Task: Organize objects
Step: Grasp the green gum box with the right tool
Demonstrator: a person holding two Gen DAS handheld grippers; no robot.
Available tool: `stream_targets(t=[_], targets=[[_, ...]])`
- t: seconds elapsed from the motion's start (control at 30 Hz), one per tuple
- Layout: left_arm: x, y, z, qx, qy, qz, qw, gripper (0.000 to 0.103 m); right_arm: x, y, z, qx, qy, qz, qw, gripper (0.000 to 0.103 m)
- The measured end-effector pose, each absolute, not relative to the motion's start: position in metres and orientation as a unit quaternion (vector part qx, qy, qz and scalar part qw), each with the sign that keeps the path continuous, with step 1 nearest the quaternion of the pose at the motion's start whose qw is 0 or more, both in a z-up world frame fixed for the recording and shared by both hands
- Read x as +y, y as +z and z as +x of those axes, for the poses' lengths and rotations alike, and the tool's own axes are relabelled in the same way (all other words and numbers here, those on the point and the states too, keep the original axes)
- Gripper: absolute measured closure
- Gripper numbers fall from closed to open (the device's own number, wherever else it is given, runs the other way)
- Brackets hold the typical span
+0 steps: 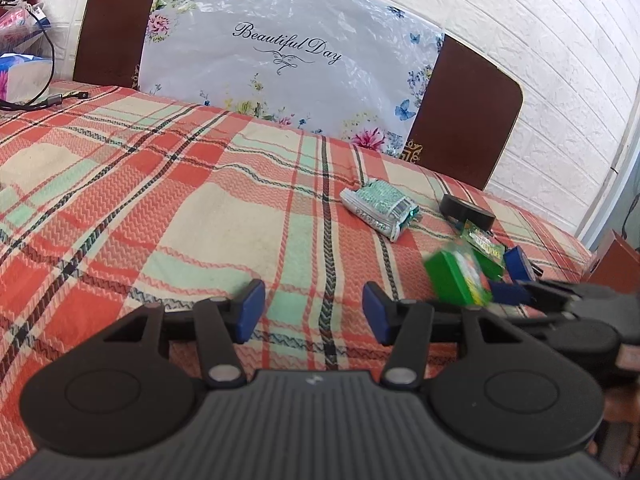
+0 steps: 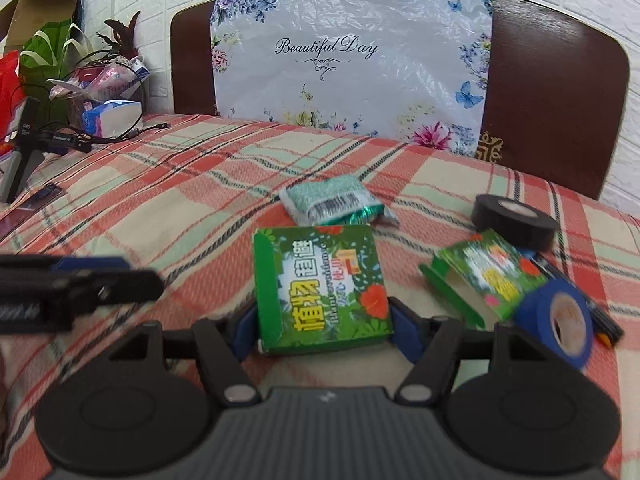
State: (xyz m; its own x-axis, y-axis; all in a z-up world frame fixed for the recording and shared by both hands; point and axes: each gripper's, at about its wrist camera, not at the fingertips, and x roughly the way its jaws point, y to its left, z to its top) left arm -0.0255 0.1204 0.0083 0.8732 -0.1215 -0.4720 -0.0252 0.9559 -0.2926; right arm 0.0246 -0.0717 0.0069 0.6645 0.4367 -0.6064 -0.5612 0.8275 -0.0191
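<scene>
My right gripper (image 2: 324,332) is shut on a green flowered box (image 2: 320,288), its blue pads pressing the box's two sides just above the plaid tablecloth (image 2: 180,208). In the left wrist view the same box (image 1: 456,280) shows blurred at the right, held in the right gripper (image 1: 510,280). My left gripper (image 1: 314,304) hovers open over bare cloth with nothing between its pads. A second green box (image 2: 488,276) lies to the right, beside a blue tape roll (image 2: 556,320). A silver-green pouch (image 2: 336,200) and a black tape roll (image 2: 514,220) lie beyond.
A chair back (image 2: 552,92) draped with a flowered plastic cover (image 2: 340,80) stands behind the table. Pens (image 2: 608,328) lie under the blue tape. At the far left are a tissue pack (image 2: 112,118), cables (image 2: 72,138) and a plant (image 2: 48,48).
</scene>
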Motion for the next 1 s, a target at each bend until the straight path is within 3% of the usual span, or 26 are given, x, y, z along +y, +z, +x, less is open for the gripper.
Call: stream_targets(t=[0.23, 0.47, 0.77, 0.8, 0.83, 0.87, 1.0], targets=[[0.114, 0.009, -0.026, 0.256, -0.02, -0.123, 0.959, 0.045, -0.106, 0.009, -0.03, 0.31, 0.269, -0.09, 0.908, 0.037], [0.097, 0.013, -0.035, 0.279, -0.007, -0.075, 0.957, 0.035, -0.119, 0.011, -0.064, 0.313, 0.258, -0.094, 0.909, 0.037], [0.085, 0.03, -0.071, 0.349, -0.083, -0.148, 0.922, 0.033, -0.13, 0.011, -0.116, 0.305, 0.268, -0.094, 0.909, 0.035], [0.083, 0.032, -0.073, 0.36, -0.099, -0.162, 0.914, 0.033, -0.131, 0.011, -0.119, 0.304, 0.271, -0.096, 0.908, 0.031], [0.081, 0.033, -0.075, 0.369, -0.115, -0.174, 0.906, 0.033, -0.132, 0.012, -0.121, 0.304, 0.272, -0.097, 0.908, 0.017], [0.078, 0.033, -0.077, 0.378, -0.129, -0.185, 0.898, 0.033, -0.134, 0.012, -0.123, 0.304, 0.273, -0.095, 0.908, 0.009], [0.063, 0.036, -0.081, 0.399, -0.173, -0.205, 0.877, 0.034, -0.141, 0.01, -0.126, 0.306, 0.273, -0.089, 0.908, 0.01]])
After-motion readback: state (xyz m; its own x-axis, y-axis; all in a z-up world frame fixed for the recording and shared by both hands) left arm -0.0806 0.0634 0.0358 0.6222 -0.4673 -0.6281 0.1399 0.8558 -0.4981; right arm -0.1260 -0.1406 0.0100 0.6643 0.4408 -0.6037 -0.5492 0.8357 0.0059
